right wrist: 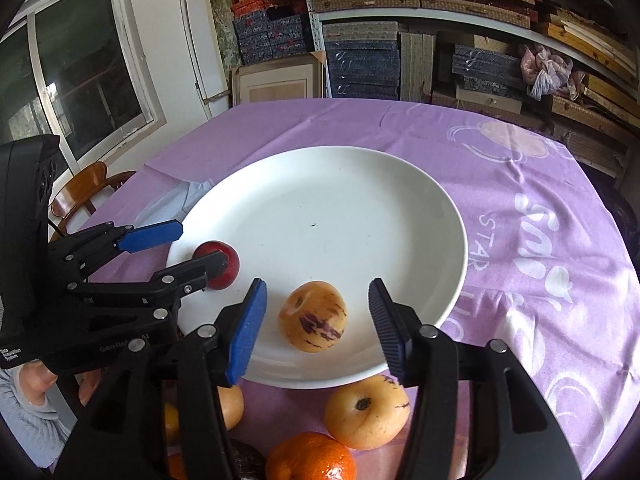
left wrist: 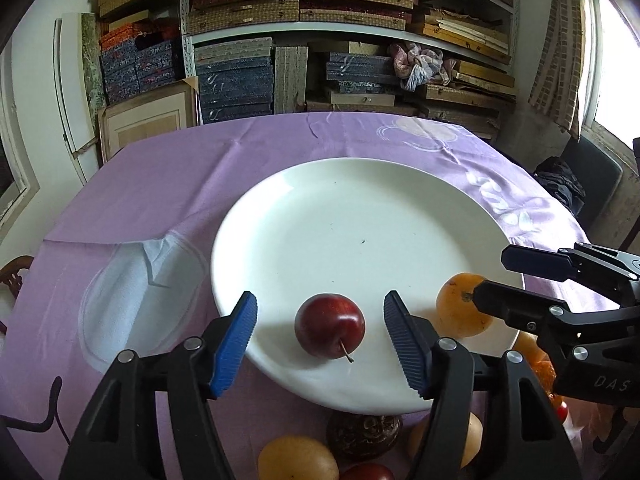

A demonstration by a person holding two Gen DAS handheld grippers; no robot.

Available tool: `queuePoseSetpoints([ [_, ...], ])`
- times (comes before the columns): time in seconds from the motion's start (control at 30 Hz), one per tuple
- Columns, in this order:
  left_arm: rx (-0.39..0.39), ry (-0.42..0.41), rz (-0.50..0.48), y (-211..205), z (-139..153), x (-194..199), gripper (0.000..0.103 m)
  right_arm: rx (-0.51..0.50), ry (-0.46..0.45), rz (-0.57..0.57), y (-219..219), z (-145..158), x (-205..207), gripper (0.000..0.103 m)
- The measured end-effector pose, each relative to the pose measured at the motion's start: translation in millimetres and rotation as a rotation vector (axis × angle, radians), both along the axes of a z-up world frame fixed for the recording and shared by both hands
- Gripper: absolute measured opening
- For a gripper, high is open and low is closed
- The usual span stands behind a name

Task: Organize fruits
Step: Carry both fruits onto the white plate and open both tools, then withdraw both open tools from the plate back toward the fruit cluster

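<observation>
A white plate (left wrist: pixel 360 216) lies on the purple tablecloth. A dark red plum (left wrist: pixel 330 332) sits on its near rim, between the open fingers of my left gripper (left wrist: pixel 320 338), not touched. A yellow pepino melon with purple streaks (right wrist: pixel 313 316) sits on the plate's near edge between the open fingers of my right gripper (right wrist: pixel 316 322), also untouched. The plum (right wrist: pixel 218 266) and left gripper (right wrist: pixel 192 248) show at the left of the right wrist view. The melon (left wrist: pixel 460 306) and right gripper (left wrist: pixel 492 276) show at the right of the left wrist view.
More fruit lies on the cloth before the plate: a yellow melon (right wrist: pixel 366 412), a tangerine (right wrist: pixel 310 458), another yellow fruit (left wrist: pixel 298 458) and a dark round fruit (left wrist: pixel 362 432). Shelves of boxes (left wrist: pixel 300 20) stand behind the table. A wooden chair (right wrist: pixel 82 190) is at left.
</observation>
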State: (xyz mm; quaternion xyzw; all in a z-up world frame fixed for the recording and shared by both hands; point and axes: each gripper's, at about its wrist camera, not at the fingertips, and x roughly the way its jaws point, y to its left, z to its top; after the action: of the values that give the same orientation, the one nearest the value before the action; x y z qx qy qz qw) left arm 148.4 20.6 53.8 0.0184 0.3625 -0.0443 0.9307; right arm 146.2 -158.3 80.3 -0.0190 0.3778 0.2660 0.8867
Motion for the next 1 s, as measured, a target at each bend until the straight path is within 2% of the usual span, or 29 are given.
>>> queuePoseSetpoints([
  [0.1,0.030,-0.029,0.007,-1.0,8.0,-8.4,0.070,0.010,-0.017,-0.005,-4.6,9.0,-8.4,0.056],
  [0.27,0.078,-0.078,0.017,-0.5,22.8,-36.3,0.076,0.031,-0.065,-0.007,-15.4,29.1,-36.1,0.070],
  [0.4,0.098,-0.101,0.034,4.5,29.0,-60.9,0.080,0.032,-0.087,-0.005,-26.4,35.9,-64.4,0.071],
  [0.5,0.107,-0.110,0.045,5.9,29.1,-77.9,0.083,0.041,-0.095,-0.013,-37.0,35.8,-87.2,0.074],
  [0.6,0.113,-0.120,0.059,6.8,26.9,-97.5,0.086,0.059,-0.110,-0.033,-48.8,33.7,-110.8,0.083],
  [0.83,0.087,-0.128,0.073,9.0,19.0,-133.4,0.089,0.091,-0.111,-0.060,-67.2,20.6,-155.6,0.084],
  [1.0,0.098,-0.144,0.069,7.2,12.1,-150.7,0.091,0.138,-0.136,-0.082,-79.1,7.6,-179.3,0.091],
])
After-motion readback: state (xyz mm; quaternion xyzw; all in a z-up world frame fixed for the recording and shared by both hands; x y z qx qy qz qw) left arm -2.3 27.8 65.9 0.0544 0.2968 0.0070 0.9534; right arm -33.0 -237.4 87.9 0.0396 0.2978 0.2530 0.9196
